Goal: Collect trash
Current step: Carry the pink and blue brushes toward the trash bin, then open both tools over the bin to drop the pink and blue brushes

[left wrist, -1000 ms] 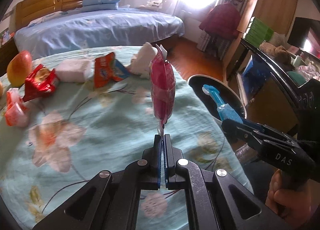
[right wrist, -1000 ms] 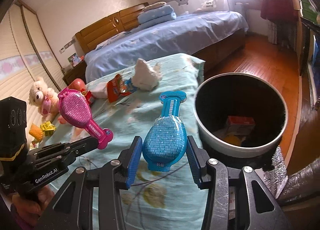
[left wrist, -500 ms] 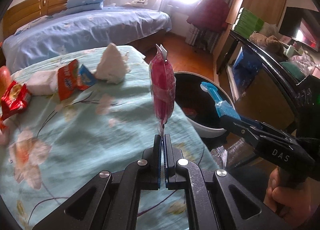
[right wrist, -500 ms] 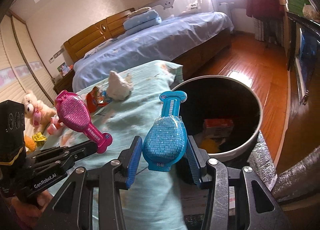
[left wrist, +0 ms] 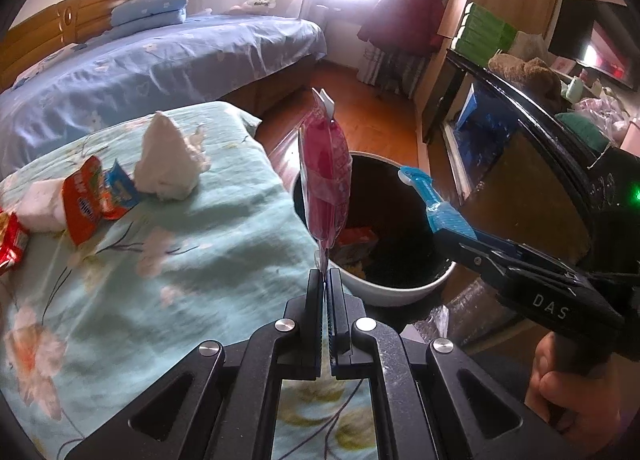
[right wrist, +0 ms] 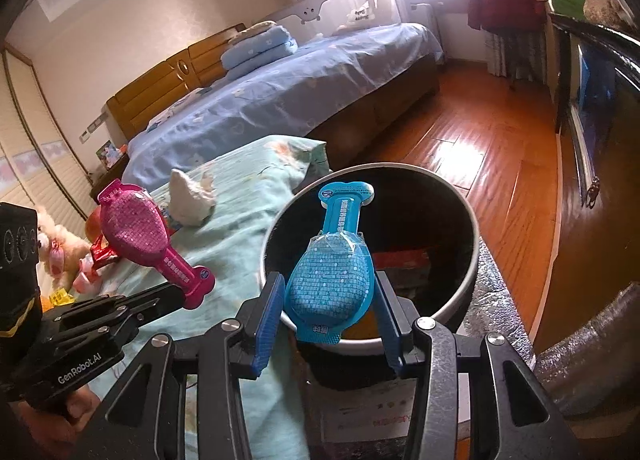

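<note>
Right wrist view: fingers (right wrist: 326, 316) grip blue packet (right wrist: 330, 284) above bin (right wrist: 472, 220); left fingers (left wrist: 326, 280) pinch pink packet (left wrist: 325, 184).

Two blister packs (right wrist: 328, 288) (right wrist: 136, 228), one bin (right wrist: 472, 220), one tissue (left wrist: 168, 168)

Floral-cloth table (left wrist: 208, 260) w/ tissue wad (left wrist: 166, 168), snack wrappers (left wrist: 94, 198).

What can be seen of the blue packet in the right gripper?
The blue packet is a paddle-shaped plastic blister pack: a rounded, speckled bulge at its lower end and a narrow printed neck ending in a hang tab on top. It stands upright, its bulge clamped between the right gripper's blue pads, over the open trash bin. Nothing else touches it.
</note>
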